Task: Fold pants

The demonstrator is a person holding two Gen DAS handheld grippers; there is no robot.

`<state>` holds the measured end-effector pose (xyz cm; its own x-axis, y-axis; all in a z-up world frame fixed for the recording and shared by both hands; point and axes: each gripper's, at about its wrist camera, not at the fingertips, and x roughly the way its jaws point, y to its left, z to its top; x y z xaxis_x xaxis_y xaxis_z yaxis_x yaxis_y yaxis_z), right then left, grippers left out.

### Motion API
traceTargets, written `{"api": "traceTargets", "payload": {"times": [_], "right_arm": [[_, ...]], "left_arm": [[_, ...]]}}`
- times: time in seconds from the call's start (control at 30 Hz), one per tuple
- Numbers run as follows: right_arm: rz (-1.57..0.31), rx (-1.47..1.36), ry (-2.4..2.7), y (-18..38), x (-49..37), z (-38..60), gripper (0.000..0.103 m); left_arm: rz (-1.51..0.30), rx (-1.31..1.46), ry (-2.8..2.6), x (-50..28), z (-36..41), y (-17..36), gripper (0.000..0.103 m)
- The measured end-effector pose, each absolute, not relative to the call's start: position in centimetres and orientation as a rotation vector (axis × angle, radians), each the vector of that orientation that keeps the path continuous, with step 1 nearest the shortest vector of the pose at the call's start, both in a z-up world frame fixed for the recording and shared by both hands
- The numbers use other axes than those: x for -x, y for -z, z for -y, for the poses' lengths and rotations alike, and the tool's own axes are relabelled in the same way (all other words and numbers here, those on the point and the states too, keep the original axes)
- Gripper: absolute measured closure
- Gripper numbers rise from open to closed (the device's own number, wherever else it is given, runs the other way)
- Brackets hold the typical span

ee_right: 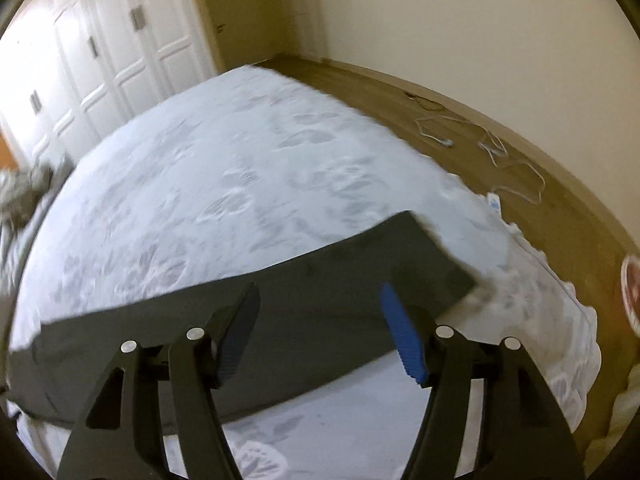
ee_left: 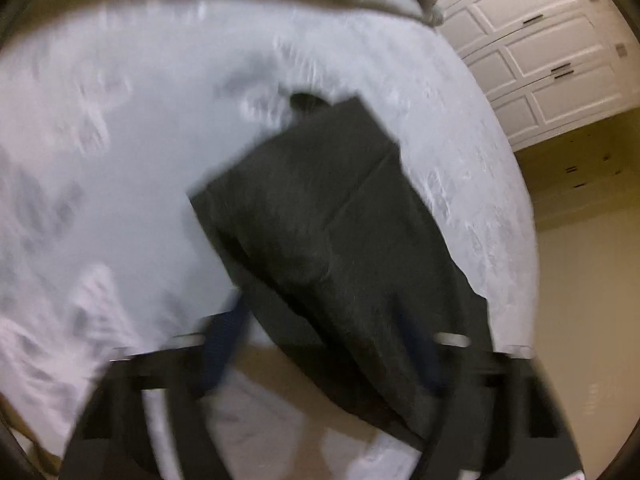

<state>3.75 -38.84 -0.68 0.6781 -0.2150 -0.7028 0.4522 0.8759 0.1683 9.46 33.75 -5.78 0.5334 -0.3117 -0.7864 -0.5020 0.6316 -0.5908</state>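
Left gripper: blurred, fingers apart w/ dark pants cloth draped betw them; grip or not, can't tell. Pants = matte charcoal fabric, folded into a long flat rectangle on white leaf-embossed bedspread. Right gripper: blue ribbed pads wide apart, nothing betw, above pants' straight edge. Lots of bare bed beyond; wood floor at right edge.

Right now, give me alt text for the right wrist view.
The right gripper hangs open above dark folded pants lying flat on a white floral bedspread. Beyond are white closet doors and loose cables on the wooden floor.
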Motion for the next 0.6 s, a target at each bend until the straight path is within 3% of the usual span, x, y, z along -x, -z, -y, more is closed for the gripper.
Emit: {"api": "traceTargets", "payload": {"times": [0.03,0.13,0.2,0.23,0.27,0.4,0.5,0.53,0.6], "right_arm": [[-0.744,-0.334,0.377,1.0,-3.3,38.8,0.042],[-0.738,-0.318,0.358,0.8,-3.5,37.9,0.042],[-0.729,-0.325,0.370,0.9,-3.5,38.1,0.035],[-0.740,-0.330,0.395,1.2,-3.7,38.6,0.027],[-0.759,-0.340,0.423,1.7,-3.9,39.3,0.024],[-0.785,-0.484,0.510,3.0,-2.1,43.9,0.024],[-0.755,-0.589,0.572,3.5,0.5,47.4,0.022],[-0.753,-0.608,0.592,3.8,1.1,48.3,0.021],[-0.776,-0.647,0.618,5.1,2.0,50.1,0.021]], "left_arm": [[-1.050,0.951,-0.120,-9.2,-33.8,6.1,0.102],[-0.962,1.047,-0.068,-7.2,-34.7,5.2,0.102],[-0.985,1.018,-0.106,-6.5,-35.0,5.4,0.102],[-1.034,1.008,-0.149,-6.3,-35.2,6.4,0.101],[-1.081,1.026,-0.158,-6.3,-35.5,7.5,0.096],[-0.999,1.032,-0.146,-5.1,-35.9,5.5,0.093],[-0.895,0.847,-0.212,-4.6,-35.0,1.6,0.081],[-0.861,0.776,-0.258,-4.3,-34.4,0.4,0.070],[-0.817,0.700,-0.308,-3.9,-33.2,-1.2,0.069]]}}
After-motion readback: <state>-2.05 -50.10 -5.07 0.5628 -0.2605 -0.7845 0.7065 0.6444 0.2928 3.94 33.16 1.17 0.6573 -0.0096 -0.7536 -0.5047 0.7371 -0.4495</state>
